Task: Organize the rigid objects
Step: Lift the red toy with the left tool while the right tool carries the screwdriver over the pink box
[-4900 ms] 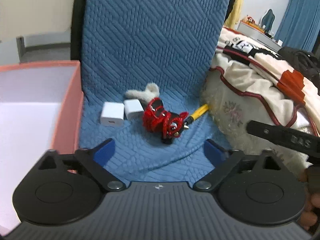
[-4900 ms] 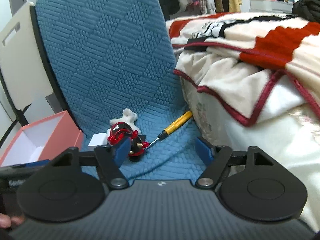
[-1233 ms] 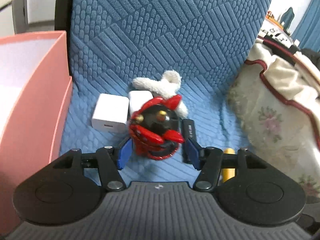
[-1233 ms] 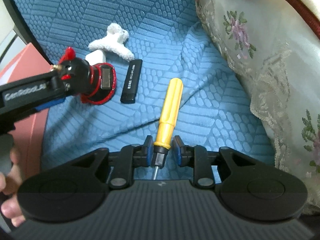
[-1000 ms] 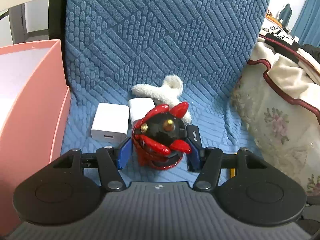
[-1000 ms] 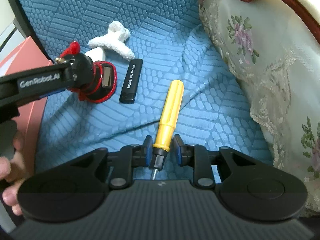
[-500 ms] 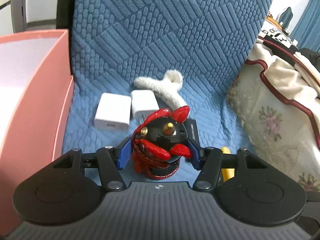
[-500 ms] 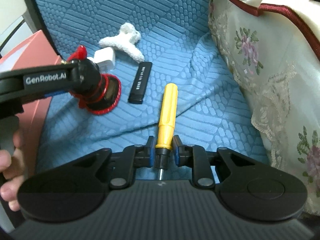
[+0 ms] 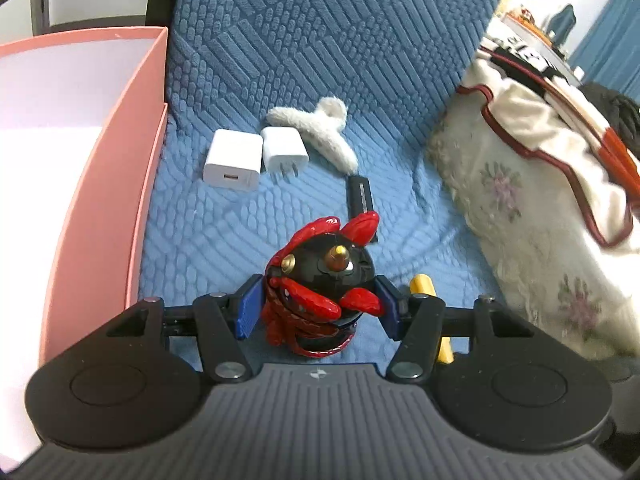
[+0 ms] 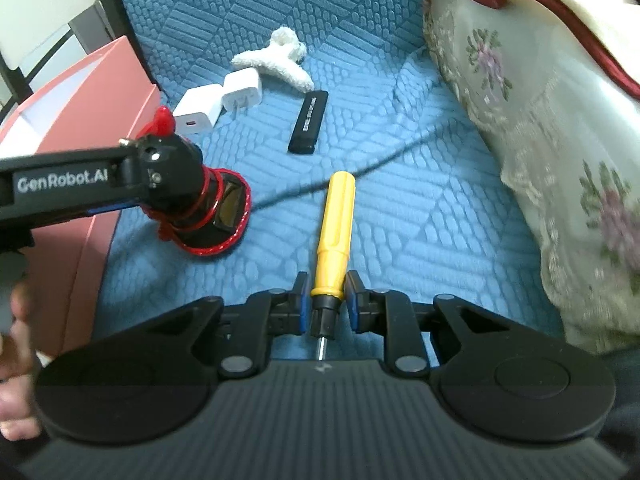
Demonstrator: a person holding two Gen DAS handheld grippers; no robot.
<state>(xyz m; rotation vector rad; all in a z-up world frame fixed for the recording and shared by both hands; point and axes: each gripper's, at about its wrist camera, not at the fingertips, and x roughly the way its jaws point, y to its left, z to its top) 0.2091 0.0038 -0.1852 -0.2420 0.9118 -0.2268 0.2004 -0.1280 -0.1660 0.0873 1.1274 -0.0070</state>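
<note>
The left gripper (image 9: 318,306) is clamping a black and red figurine (image 9: 320,294) between its blue pads, holding it clear of the blue quilted cushion (image 9: 328,60); in the right wrist view the figurine (image 10: 188,200) is hanging above the cushion with its round base tilted toward the camera, close to the pink box (image 10: 80,128). The right gripper (image 10: 326,304) is gripping a yellow-handled screwdriver (image 10: 334,228) at the black collar, where the handle meets the shaft, with the handle pointing away from the camera and the metal tip showing back toward the gripper body. The pink box (image 9: 104,200) is sitting at the left edge of the cushion, its white inside showing. Two white chargers (image 9: 232,158) are lying side by side on the cushion near the box, touching or nearly touching each other, and a fluffy white hair clip (image 9: 316,132) is lying just behind them. A black USB stick (image 10: 309,122) is lying flat on the cushion, apart from the chargers, between the clip and the screwdriver. A flowered cover (image 10: 560,140) is draping down at the right of the cushion. A person's hand (image 10: 16,360) is showing at the lower left edge of the right wrist view.
</note>
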